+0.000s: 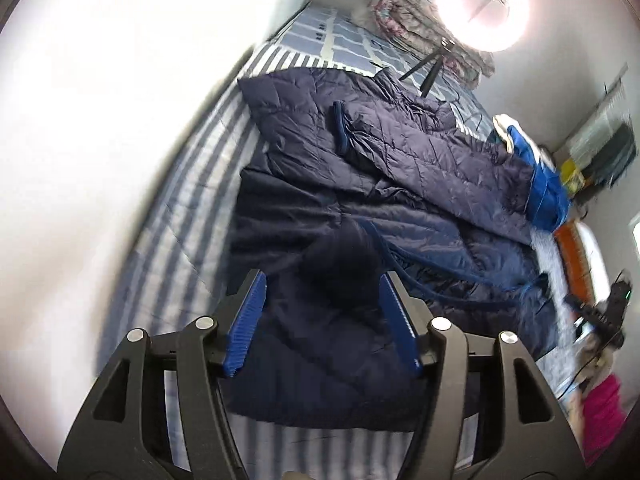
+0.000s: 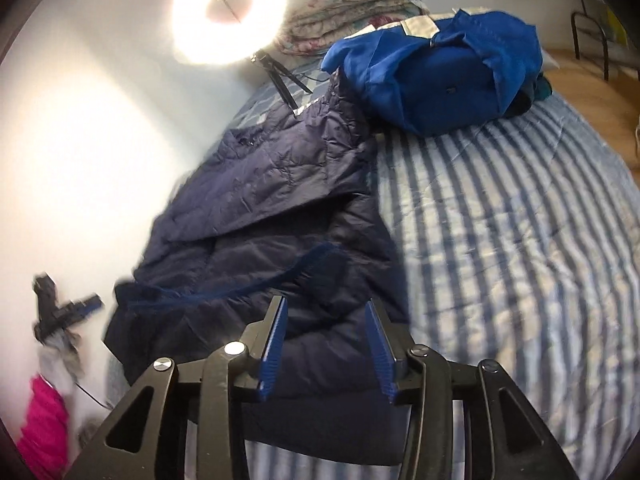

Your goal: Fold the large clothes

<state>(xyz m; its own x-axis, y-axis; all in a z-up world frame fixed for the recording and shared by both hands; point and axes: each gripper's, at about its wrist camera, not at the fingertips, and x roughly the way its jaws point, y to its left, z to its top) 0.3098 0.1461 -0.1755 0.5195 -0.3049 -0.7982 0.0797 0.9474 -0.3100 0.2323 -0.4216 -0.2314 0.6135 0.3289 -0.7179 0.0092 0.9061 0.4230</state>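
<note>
A dark navy quilted puffer jacket (image 1: 360, 184) lies spread on the blue-and-white striped bed (image 1: 180, 216), with one sleeve folded across its body. My left gripper (image 1: 322, 280) is open and empty, hovering over the jacket's lower part. In the right wrist view the same jacket (image 2: 260, 208) lies left of centre on the striped bed (image 2: 500, 240). My right gripper (image 2: 326, 304) is open and empty, above the jacket's near hem. The other gripper shows at the right edge of the left wrist view (image 1: 600, 312) and at the left edge of the right wrist view (image 2: 60, 308).
A bright blue garment pile (image 2: 440, 68) sits at the far end of the bed, also in the left wrist view (image 1: 540, 184). A ring light on a tripod (image 2: 230, 12) and folded floral quilts (image 2: 356, 12) stand by the wall. A pink cloth (image 2: 40, 424) lies nearby.
</note>
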